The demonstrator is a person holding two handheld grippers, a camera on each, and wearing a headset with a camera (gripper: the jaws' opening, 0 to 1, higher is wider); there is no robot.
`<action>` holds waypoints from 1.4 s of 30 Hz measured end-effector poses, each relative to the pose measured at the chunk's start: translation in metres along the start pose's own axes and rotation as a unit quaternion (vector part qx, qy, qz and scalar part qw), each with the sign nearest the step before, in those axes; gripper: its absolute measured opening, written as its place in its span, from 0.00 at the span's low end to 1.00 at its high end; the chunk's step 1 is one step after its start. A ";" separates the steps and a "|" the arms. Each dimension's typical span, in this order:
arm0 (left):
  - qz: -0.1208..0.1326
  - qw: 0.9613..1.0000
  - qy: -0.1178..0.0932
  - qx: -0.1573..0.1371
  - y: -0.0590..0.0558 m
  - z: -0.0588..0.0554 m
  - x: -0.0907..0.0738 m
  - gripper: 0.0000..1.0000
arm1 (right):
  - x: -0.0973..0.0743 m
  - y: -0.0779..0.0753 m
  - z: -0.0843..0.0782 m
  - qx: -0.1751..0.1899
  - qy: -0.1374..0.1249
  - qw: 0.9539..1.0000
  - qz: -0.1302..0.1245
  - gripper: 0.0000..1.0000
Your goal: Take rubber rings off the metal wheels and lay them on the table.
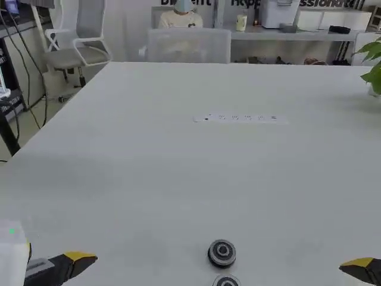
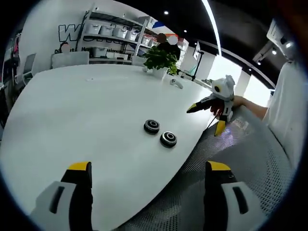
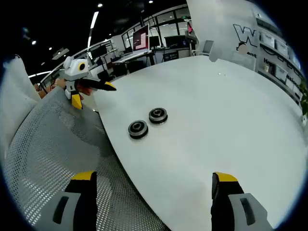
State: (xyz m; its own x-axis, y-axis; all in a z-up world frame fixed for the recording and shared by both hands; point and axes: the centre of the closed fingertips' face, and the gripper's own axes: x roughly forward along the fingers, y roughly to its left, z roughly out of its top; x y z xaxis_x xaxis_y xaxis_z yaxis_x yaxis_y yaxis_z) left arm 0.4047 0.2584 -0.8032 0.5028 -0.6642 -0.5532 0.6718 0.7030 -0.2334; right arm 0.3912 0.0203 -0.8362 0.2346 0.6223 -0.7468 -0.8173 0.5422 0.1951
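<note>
Head view, and the big white desk (image 1: 178, 179) stretches away ahead. At its near edge the left hand-held gripper (image 2: 149, 168) hangs with jaws spread wide, nothing between them. The right hand-held gripper (image 3: 154, 176) is the same, wide and empty, well apart on the other side. Between them, near the front edge, two metal wheels (image 1: 222, 252) lie flat close together, a dark rubber ring (image 1: 209, 254) around each.
</note>
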 end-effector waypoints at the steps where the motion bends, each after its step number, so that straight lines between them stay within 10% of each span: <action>1: 0.000 1.000 0.000 0.000 0.000 -0.001 0.000 0.94 | 0.000 0.000 0.000 0.000 0.001 1.000 0.000 0.99; 42: -0.010 0.999 0.005 -0.034 -0.009 -0.011 0.004 0.91 | 0.001 -0.004 -0.006 0.007 0.005 1.000 0.005 0.99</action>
State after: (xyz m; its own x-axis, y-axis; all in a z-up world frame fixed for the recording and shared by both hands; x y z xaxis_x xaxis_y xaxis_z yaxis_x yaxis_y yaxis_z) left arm 0.3948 0.2524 -0.8127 0.4835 -0.6761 -0.5560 0.6437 0.7051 -0.2976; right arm 0.3913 0.0153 -0.8414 0.2215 0.6217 -0.7513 -0.8118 0.5444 0.2112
